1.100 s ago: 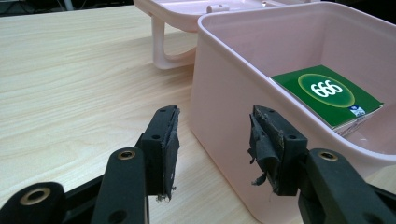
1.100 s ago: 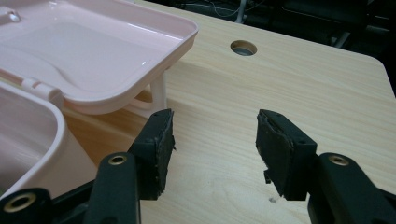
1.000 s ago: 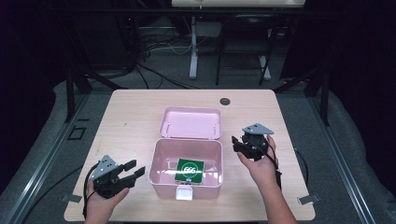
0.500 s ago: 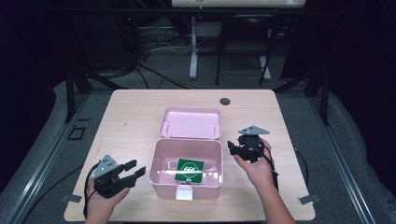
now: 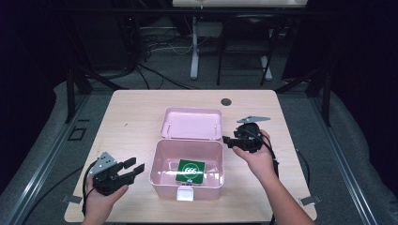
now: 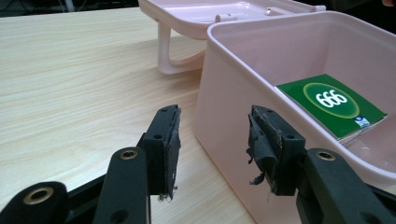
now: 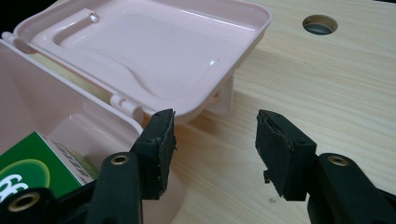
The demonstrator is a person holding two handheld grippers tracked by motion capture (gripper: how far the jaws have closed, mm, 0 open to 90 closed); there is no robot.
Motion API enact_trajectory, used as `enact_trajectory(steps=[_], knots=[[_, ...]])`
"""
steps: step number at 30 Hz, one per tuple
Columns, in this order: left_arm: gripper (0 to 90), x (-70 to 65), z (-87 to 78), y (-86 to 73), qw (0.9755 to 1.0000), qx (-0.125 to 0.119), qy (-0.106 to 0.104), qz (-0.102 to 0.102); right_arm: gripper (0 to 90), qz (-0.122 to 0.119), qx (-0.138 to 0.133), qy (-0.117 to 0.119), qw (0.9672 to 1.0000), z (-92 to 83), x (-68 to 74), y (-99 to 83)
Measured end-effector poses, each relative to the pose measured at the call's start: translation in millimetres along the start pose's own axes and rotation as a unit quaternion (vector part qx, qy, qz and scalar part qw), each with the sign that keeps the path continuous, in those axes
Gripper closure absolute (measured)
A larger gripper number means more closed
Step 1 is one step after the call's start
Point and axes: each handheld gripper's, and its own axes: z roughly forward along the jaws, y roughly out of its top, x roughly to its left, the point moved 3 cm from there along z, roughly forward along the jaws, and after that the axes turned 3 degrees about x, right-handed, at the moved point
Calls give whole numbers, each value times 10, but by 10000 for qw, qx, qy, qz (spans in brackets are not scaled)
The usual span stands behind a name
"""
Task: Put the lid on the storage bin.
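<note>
A pink box (image 5: 187, 168) sits open on the worktop (image 5: 131, 117), its lid (image 5: 191, 123) swung back flat behind it and resting on its own handle, and a green packet (image 5: 190, 171) marked 666 lies on the box floor, toward the box's right side. The right hand-held gripper (image 5: 230, 140) hovers just beside the box's rear right corner, close to the hinge line where the lid meets the box; its jaws stand apart with nothing between them, and in the right gripper view they frame the lid's near edge and the bare wood beside it. The left hand-held gripper (image 5: 133, 168) waits just off the box's left wall, also released and empty, its jaws pointing at that wall. The step in hand looks like closing the box: the packet is already inside, and the right hand seems placed to take the lid. The next move likely calls for bringing the right jaws onto the lid's rim or under its free edge and swinging it forward over the box, while the left hand-held gripper steadies the left wall so the light box does not slide on the worktop.
</note>
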Motion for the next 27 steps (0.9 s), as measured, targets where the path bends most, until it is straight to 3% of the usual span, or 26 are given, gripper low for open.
enact_trajectory(steps=[7, 11, 16, 22, 27], knots=[[531, -44, -18, 34, 9999, 4, -169, 18, 450, -99, 195, -179, 9996, -5, 31, 180], [514, -90, -41, 55, 9998, 1, -216, -14, 457, -56, 298, -165, 9994, -2, 17, 271], [538, -150, -76, 111, 9994, -110, -310, 128, 463, -7, 355, -215, 9991, 19, -6, 362], [581, -140, -57, 233, 9997, -100, -220, 58, 484, 108, 500, -172, 9985, 60, -24, 448], [587, -131, -20, 320, 9996, 32, -285, 40, 491, 91, 567, -231, 9981, 83, -31, 543]])
